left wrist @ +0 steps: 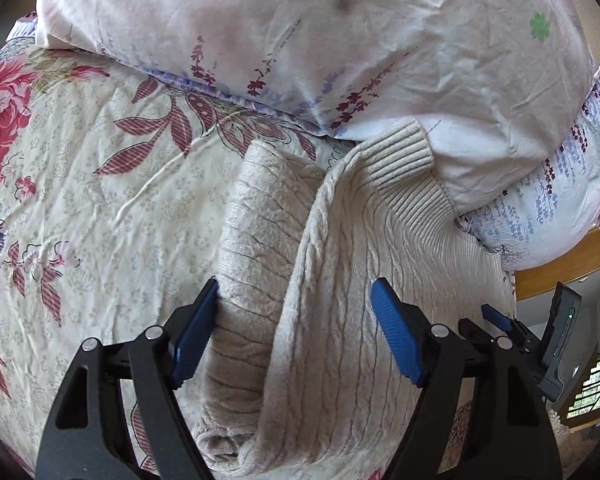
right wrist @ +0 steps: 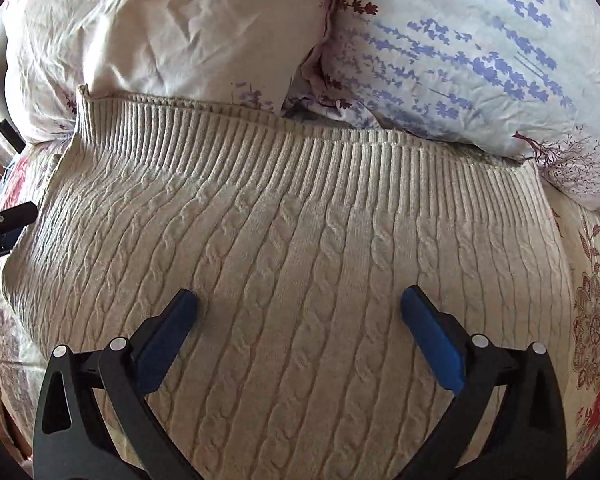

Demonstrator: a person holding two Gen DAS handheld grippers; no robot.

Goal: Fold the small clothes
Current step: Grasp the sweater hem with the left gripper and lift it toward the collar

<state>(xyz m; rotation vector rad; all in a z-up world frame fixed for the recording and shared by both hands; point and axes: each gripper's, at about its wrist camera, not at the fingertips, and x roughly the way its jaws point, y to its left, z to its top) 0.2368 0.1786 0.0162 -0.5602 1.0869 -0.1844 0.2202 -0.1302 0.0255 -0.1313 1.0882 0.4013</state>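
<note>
Cream cable-knit sweater (right wrist: 300, 248) lies on the bed, on a floral bedsheet (left wrist: 100, 184), its ribbed hem (right wrist: 300, 148) pushed up against the pillows (left wrist: 300, 40). A second pillow with blue lavender print (right wrist: 480, 60) sits just beside the first in the right wrist view. Left tool (left wrist: 296, 320) points down over the sweater's folded side: a folded-over sleeve (left wrist: 260, 216) runs up between its jaws, cuff end near the pillow edge. Left-side blue pad (left wrist: 194, 336) touches the sleeve's edge, right-side pad (left wrist: 396, 336) rides above the main body knit; jaws stand wide, not pinching anything I can see. Right tool (right wrist: 300, 320) hovers over the middle of the sweater body, jaws spread to full width, both blue pads (right wrist: 432, 340) apart from each other with flat knit below and nothing gripped. Can't tell if the pad tips touch the fabric. Right tool also shows at the right edge of the left wrist view, near the wooden bed frame (left wrist: 572, 256). Left tool's black tip pokes in at the left edge of the right wrist view, beside the sweater's left side.
</note>
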